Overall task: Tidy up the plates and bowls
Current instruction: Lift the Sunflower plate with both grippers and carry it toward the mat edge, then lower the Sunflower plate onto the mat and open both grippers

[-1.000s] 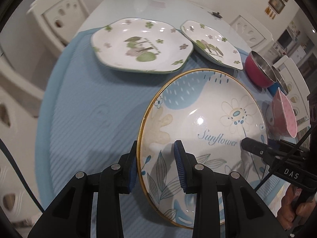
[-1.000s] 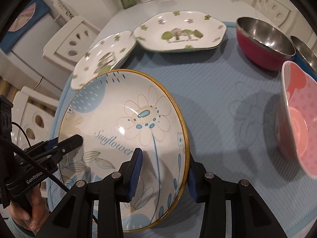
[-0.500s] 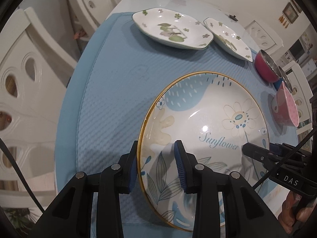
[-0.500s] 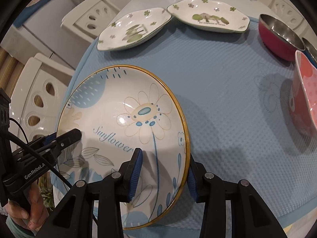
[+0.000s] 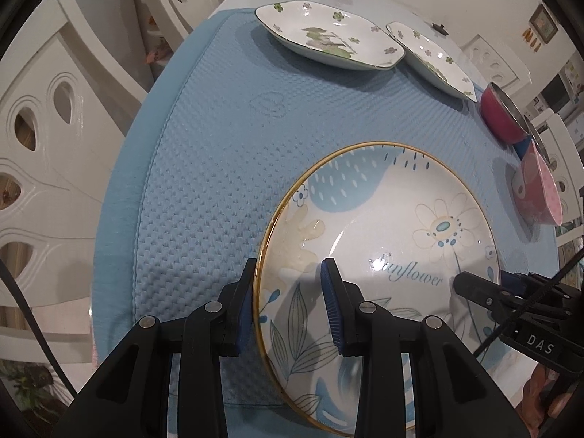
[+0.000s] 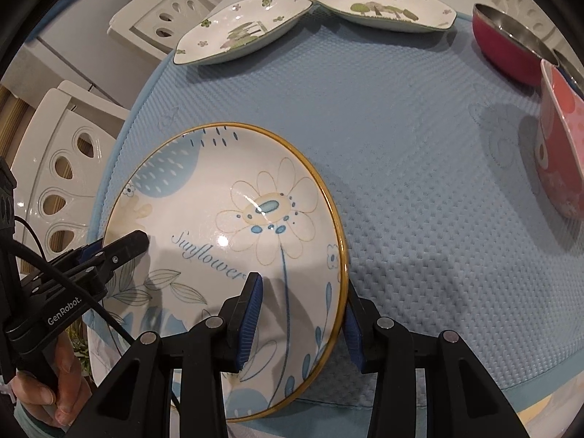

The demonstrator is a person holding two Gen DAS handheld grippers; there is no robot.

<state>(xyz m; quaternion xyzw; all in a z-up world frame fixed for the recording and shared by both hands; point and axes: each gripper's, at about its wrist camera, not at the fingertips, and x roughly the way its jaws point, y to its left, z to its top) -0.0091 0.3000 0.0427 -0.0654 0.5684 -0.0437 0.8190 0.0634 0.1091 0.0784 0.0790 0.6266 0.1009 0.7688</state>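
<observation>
Blue mat over a white table, white chairs at frame left. Round flower plate low centre, gripped at its gold rim by left gripper and right gripper, pads pressed on either side. Two green-sprigged plates upper frame; red bowl and pink bowl at right edge.
</observation>
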